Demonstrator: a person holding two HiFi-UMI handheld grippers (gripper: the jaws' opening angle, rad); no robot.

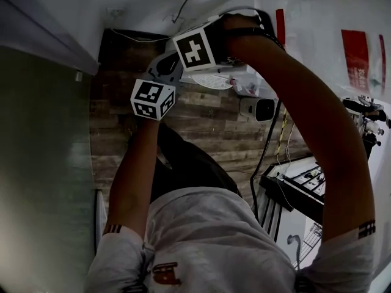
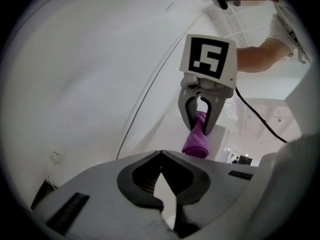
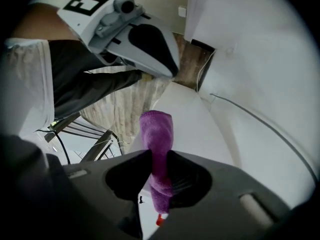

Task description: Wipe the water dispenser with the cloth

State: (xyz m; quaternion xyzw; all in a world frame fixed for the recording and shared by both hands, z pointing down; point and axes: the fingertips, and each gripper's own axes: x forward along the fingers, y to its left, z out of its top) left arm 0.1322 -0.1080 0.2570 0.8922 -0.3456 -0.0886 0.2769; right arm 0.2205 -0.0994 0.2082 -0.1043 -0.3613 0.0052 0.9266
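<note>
Right hand-held gripper [image 3: 159,155] pinches a folded purple cloth [image 3: 157,129].

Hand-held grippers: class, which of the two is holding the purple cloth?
The right hand-held gripper: its jaws are clamped on the folded purple fabric cloth. The left hand-held gripper has its jaw tips together, with nothing between them.

We see a purple cloth [image 3: 156,134] of soft, fuzzy pile and the smooth, faintly glossy white casing of the water dispenser [image 3: 195,129]. The left gripper [image 2: 161,156] and right gripper [image 3: 157,159] look like matt grey plastic; the floor [image 1: 214,133] is rough-grained wood.
</note>
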